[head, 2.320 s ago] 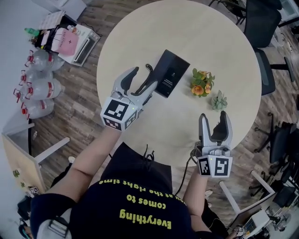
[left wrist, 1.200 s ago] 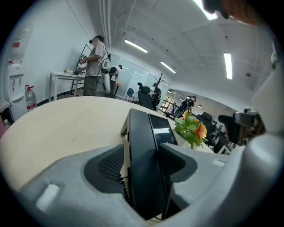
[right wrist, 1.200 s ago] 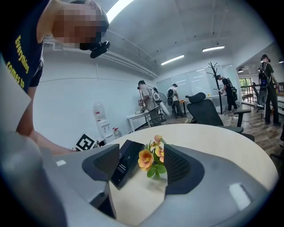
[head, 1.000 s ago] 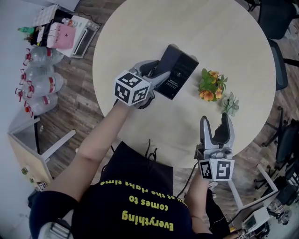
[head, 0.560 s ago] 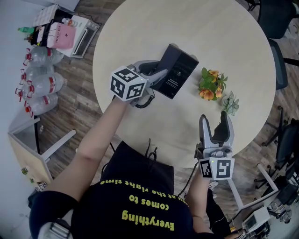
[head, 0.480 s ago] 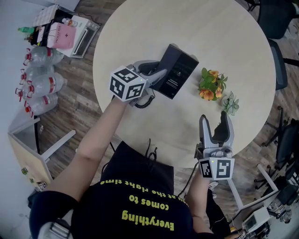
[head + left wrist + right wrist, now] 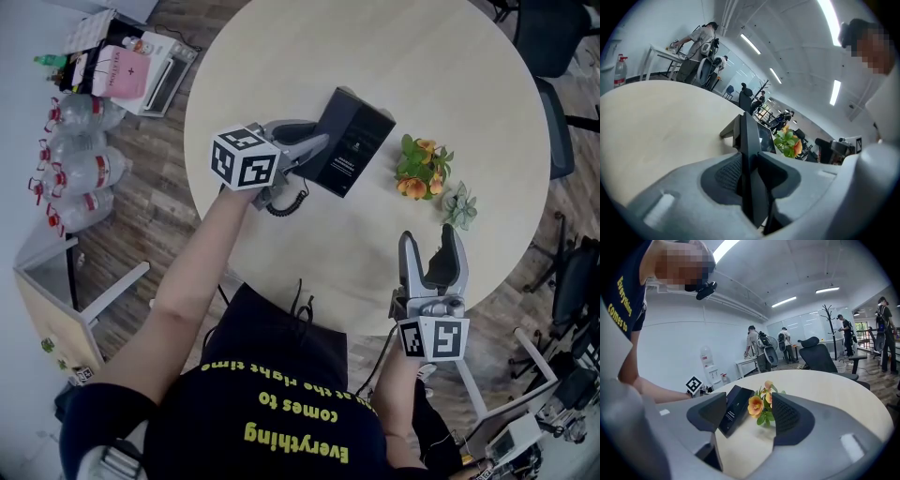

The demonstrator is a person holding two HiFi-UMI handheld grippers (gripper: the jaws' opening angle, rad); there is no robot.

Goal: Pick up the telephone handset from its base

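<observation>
The black phone base [image 7: 354, 141] lies mid-table on the round table [image 7: 375, 56]. Its handset [image 7: 751, 187] shows edge-on as a thin dark slab between my left gripper's [image 7: 749, 157] pads. That gripper's jaws are closing, and both pads lie against the handset's sides. From the head view my left gripper [image 7: 319, 136] sits at the base's left edge and hides most of the handset. The coiled cord [image 7: 281, 202] trails beneath it. My right gripper [image 7: 429, 239] rests near the table's front edge, open and empty, pointing at the base [image 7: 736, 408].
A small pot of orange flowers [image 7: 412, 169] and a green succulent [image 7: 457, 208] stand right of the base. Water bottles [image 7: 80, 141] and boxes [image 7: 131, 70] are on the floor to the left. Office chairs [image 7: 539, 37] stand at the right.
My left gripper reached the base's left side, rolled a little, and its jaws narrowed around the handset. The right gripper stayed where it was.
</observation>
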